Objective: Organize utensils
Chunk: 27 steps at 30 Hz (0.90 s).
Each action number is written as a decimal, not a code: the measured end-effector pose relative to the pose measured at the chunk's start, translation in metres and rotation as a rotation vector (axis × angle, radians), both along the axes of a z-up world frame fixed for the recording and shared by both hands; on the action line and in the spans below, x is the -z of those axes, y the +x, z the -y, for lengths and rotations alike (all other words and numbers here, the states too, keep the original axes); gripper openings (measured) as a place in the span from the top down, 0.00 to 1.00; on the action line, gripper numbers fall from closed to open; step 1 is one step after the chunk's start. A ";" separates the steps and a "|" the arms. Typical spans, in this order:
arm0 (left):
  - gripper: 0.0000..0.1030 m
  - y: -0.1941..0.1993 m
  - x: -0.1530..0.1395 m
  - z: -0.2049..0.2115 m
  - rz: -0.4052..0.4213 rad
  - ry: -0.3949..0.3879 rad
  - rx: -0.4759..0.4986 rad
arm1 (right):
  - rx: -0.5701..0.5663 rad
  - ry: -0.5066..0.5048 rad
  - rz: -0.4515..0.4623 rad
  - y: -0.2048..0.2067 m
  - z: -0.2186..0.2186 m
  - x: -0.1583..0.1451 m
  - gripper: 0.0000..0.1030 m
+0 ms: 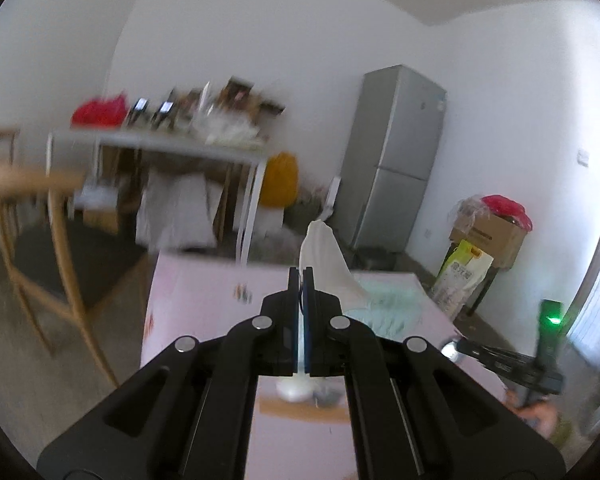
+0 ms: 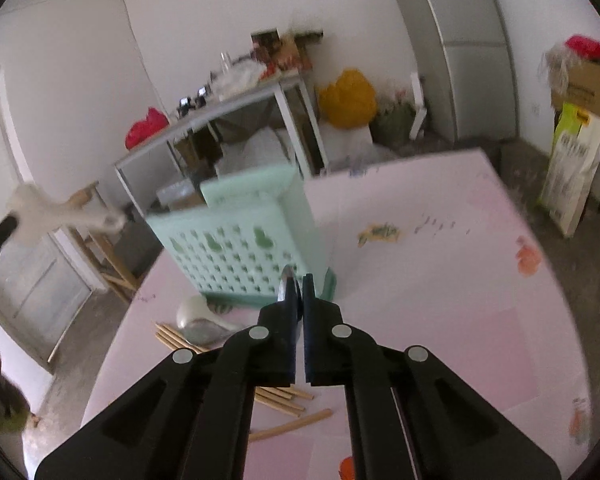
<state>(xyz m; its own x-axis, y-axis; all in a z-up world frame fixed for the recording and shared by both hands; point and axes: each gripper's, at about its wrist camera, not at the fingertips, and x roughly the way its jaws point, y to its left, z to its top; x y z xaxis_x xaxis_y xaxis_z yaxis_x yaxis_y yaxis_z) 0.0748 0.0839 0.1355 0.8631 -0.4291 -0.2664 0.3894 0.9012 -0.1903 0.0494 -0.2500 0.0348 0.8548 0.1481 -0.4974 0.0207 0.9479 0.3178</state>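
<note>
Utensils are split between both grippers. Left wrist view: the left gripper [image 1: 302, 276] is clamped on a white spoon [image 1: 320, 248], its handle poking up beyond the fingertips, above the pink table [image 1: 204, 292]; a fridge [image 1: 396, 152] stands behind. Right wrist view: the right gripper [image 2: 298, 280] pinches a metal utensil [image 2: 287, 284] before the green basket [image 2: 240, 236]; chopsticks [image 2: 284, 400] and another white spoon [image 2: 198, 314] lie on the tabletop.
</note>
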 end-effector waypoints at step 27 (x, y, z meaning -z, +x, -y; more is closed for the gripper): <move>0.95 0.151 0.035 0.102 -0.316 0.411 0.131 | 0.072 -0.011 0.189 -0.038 0.032 -0.057 0.97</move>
<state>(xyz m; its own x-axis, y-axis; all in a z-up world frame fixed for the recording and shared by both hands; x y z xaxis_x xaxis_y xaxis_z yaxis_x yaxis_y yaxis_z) 0.2253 -0.0185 0.1007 0.6600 -0.3332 -0.6733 0.4842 0.8739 0.0422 0.0112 -0.2821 0.0916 0.9411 0.0790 -0.3287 0.0293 0.9496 0.3121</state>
